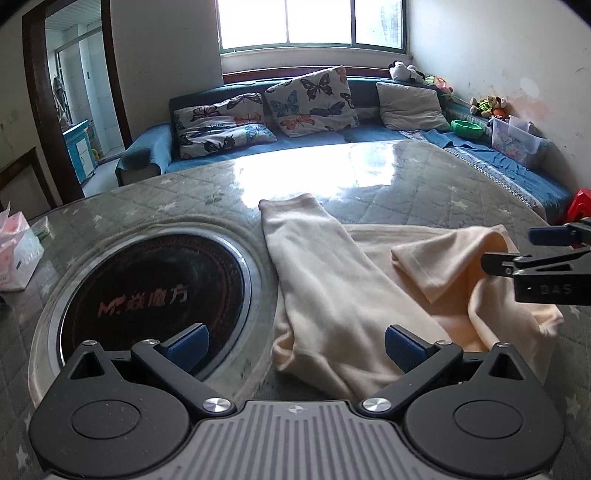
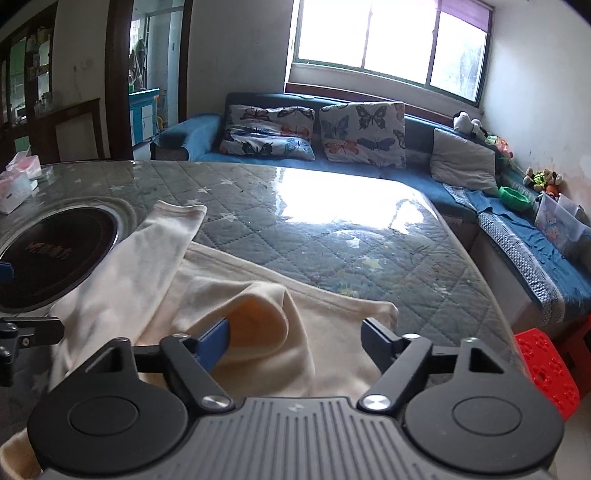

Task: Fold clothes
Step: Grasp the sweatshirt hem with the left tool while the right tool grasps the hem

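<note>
Daylight from blown-out white window (image 1: 310,22) upper frame; strong glare on glossy quilted grey tabletop (image 1: 295,173); fisheye bending, dark corners.

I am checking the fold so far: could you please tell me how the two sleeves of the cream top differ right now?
The left sleeve lies flat and straight, reaching toward the sofa; the right sleeve is folded back over the body and puffs up. The left sleeve's cuff is shut flat; the right sleeve's cuff gapes open in the right wrist view. The left sleeve lies beside the round cooktop; the right sleeve lies by the right tool. Both are the same cream knit, ungripped.
</note>
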Tool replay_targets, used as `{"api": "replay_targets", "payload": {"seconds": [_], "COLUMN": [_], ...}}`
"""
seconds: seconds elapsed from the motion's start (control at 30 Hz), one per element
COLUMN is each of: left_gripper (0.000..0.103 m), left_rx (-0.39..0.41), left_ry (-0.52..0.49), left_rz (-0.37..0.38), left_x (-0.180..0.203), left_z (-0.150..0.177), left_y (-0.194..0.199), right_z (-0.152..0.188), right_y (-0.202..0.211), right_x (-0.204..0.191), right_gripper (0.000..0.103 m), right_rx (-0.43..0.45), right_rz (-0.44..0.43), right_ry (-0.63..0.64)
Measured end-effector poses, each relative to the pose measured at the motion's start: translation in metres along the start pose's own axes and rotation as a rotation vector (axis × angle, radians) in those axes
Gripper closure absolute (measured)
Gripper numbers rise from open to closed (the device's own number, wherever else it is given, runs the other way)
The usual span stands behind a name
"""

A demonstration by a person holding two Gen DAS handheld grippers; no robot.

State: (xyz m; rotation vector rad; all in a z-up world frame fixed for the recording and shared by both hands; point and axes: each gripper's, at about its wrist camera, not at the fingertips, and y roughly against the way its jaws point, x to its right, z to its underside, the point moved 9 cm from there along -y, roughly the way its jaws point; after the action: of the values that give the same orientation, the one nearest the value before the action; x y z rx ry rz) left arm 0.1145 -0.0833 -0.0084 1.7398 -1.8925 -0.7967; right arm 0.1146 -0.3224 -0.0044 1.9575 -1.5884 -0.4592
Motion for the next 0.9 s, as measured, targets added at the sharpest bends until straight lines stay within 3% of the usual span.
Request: {"api": "replay_targets", "payload": {"seconds": [0.1, 0.17, 0.33, 0.5, 0.63, 0.8, 0.9], "left_gripper": [0.000, 0.000, 0.000, 0.001, 0.010, 0.026, 0.032], "left_rx": [0.002, 0.006, 0.006, 0.004, 0.015, -0.027, -0.063], "left_ry": [-0.010, -0.016, -0.032, -0.083, -0.105, -0.025, 0.007], "left_rz": [0.002, -0.002, -0.011, -0.029, -0.035, -0.017, -0.019], "left_x": [0.004, 0.006, 0.013, 0.023, 0.028, 0.023, 0.019], "left_z": [-0.012, -0.020, -0.038, -0.058, -0.074, -0.088, -0.089], "left_y": [-0.010, -0.017, -0.040, -0.074, -0.100, -0.134, -0.151], "right_z": [-0.001, -0.002, -0.002, -0.001, -0.003, -0.001, -0.001], "right_y": [-0.013, -0.016, -0.022, -0.020, -0.015, -0.015, -0.017], "right_x": [0.001, 0.003, 0.008, 0.012, 0.017, 0.017, 0.015], "right_gripper": [0.046, 0.064, 0.088, 0.092, 0.092, 0.092, 0.086], "right_rx": [-0.014, -0.014, -0.010, -0.001, 0.016, 0.007, 0.007], "right_rz": [-0.015, -0.027, -0.047, -0.051, -0.057, -0.079, -0.097], "right_ry": [-0.004, -0.015, -0.042, -0.055, -0.071, -0.075, -0.069]}}
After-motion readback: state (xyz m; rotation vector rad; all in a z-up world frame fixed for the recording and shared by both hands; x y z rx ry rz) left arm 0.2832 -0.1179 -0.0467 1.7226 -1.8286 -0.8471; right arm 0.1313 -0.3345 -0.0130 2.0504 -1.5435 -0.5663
